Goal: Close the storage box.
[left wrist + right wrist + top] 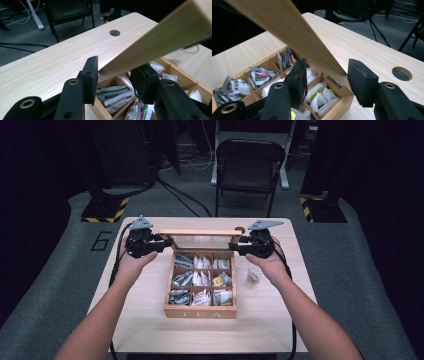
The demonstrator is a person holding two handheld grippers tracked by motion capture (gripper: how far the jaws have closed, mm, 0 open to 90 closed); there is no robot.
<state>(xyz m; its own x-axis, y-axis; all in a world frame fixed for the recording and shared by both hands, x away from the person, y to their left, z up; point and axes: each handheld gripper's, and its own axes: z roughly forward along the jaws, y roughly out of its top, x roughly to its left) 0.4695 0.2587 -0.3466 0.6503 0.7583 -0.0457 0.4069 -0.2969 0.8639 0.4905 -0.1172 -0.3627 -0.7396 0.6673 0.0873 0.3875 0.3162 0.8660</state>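
High view: each hand-held gripper (168, 242) (234, 245) brackets a lid (200, 233) edge, left pinching, right spread.

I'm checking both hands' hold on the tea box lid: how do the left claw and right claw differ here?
The left claw pinches the lid at its left corner, jaws close on the wood; the right claw stands wider, with a gap between one pad and the lid edge. Both reach inward at the raised lid over the tea box.

A black folding metal chair (248, 162) stands beyond the pale wooden table (150, 320). A small loose white packet (254, 276) lies on the tabletop. Black cables (180, 195) trail across the grey carpeted floor (60, 285).
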